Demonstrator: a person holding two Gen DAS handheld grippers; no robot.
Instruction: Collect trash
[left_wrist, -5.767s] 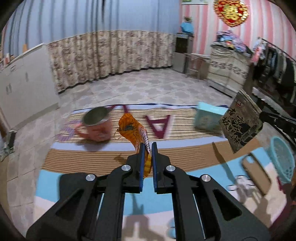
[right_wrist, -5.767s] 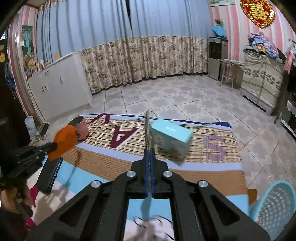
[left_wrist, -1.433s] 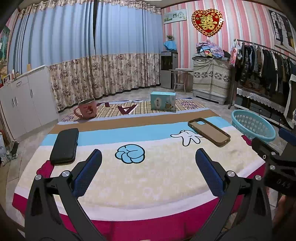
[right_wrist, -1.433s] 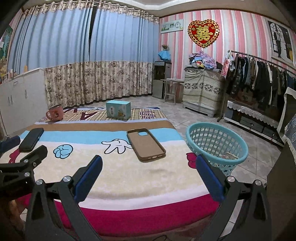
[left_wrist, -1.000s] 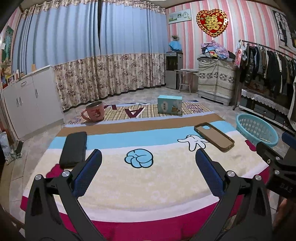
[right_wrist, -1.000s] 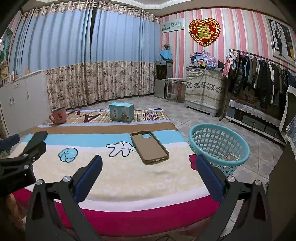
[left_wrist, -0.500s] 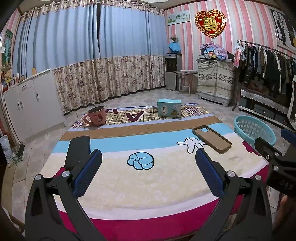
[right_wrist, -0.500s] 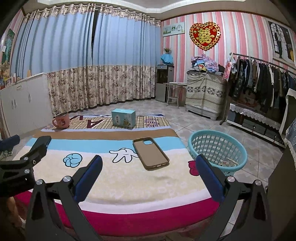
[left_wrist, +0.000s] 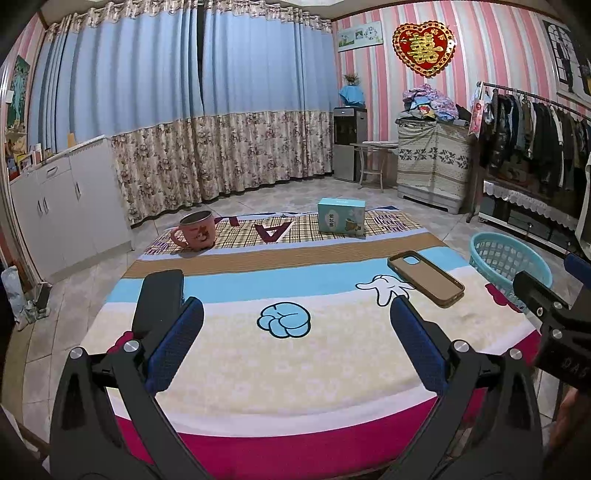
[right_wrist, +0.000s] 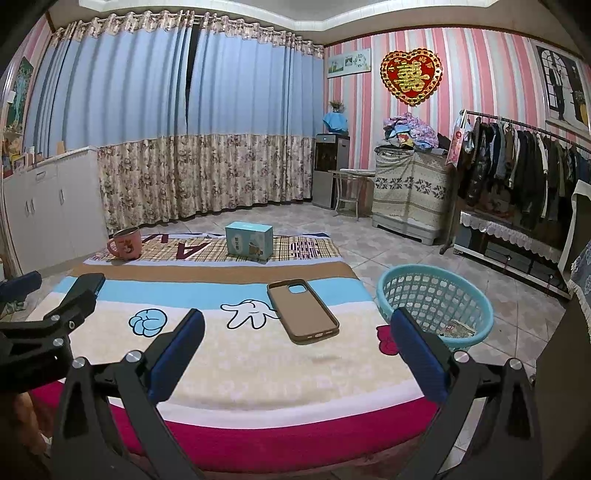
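Ahead of my left claw (left_wrist: 295, 328), which gapes wide and holds nothing, the counter (left_wrist: 295, 362) lies under a cartoon blanket. A black case (left_wrist: 159, 302) sits just past its left finger, a mug (left_wrist: 195, 233) and a box (left_wrist: 341, 216) far beyond. My right claw (right_wrist: 295, 332) is spread just as wide and empty. A brown phone case (right_wrist: 303, 310) lies ahead of it, and the basket (right_wrist: 436, 299) stands on the floor past its right finger, with trash (right_wrist: 458, 328) inside.
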